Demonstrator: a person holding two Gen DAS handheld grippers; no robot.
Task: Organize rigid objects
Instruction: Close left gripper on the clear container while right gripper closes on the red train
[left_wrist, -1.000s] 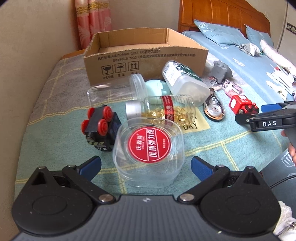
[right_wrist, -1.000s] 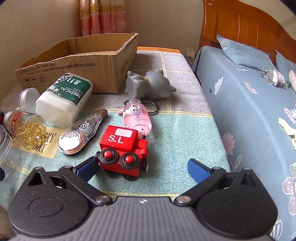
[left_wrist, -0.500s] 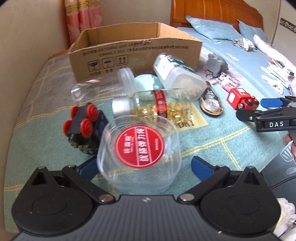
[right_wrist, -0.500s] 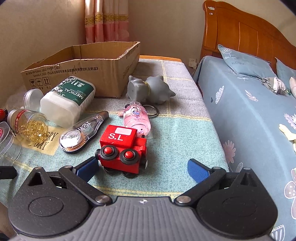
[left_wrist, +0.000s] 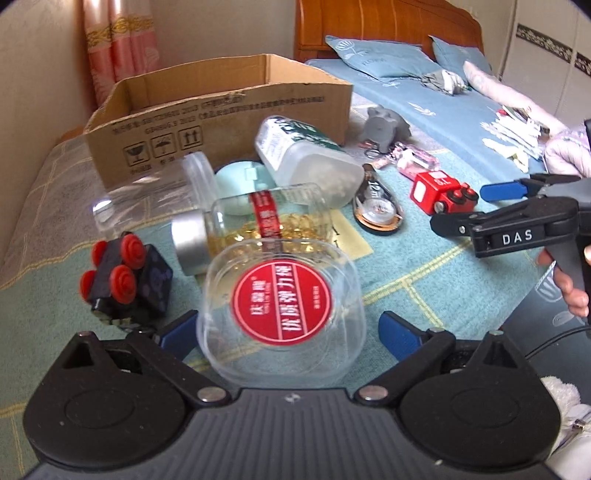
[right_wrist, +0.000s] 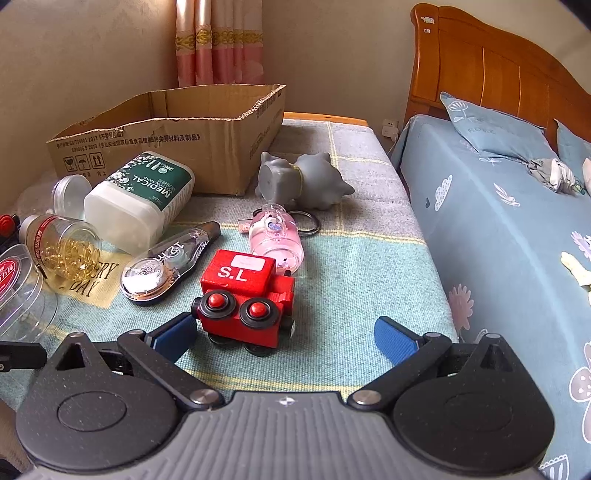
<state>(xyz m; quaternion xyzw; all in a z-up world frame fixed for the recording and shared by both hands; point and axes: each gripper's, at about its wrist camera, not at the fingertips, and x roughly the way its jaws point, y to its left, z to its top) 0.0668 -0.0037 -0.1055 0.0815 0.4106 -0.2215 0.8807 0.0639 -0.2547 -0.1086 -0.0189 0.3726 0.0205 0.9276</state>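
Note:
My left gripper (left_wrist: 288, 330) is open around a clear plastic jar with a red round label (left_wrist: 282, 308); the left pad touches its side, the right pad stands apart. My right gripper (right_wrist: 284, 328) is open with a red toy train (right_wrist: 245, 291) lying between its fingers, nearer the left finger. The right gripper also shows in the left wrist view (left_wrist: 484, 206), beside the red train (left_wrist: 439, 192). An open cardboard box (left_wrist: 221, 114) stands at the back.
On the teal mat lie a black toy car with red wheels (left_wrist: 125, 277), a capsule bottle (left_wrist: 255, 225), a cotton swab box (right_wrist: 142, 195), a correction tape (right_wrist: 166, 264), a pink keychain (right_wrist: 275, 236) and a grey elephant (right_wrist: 299, 181). A bed (right_wrist: 498, 236) borders the right.
The left gripper has moved forward and leftward around the clear jar, which now sits between its fingers. The right gripper has edged closer to the red train.

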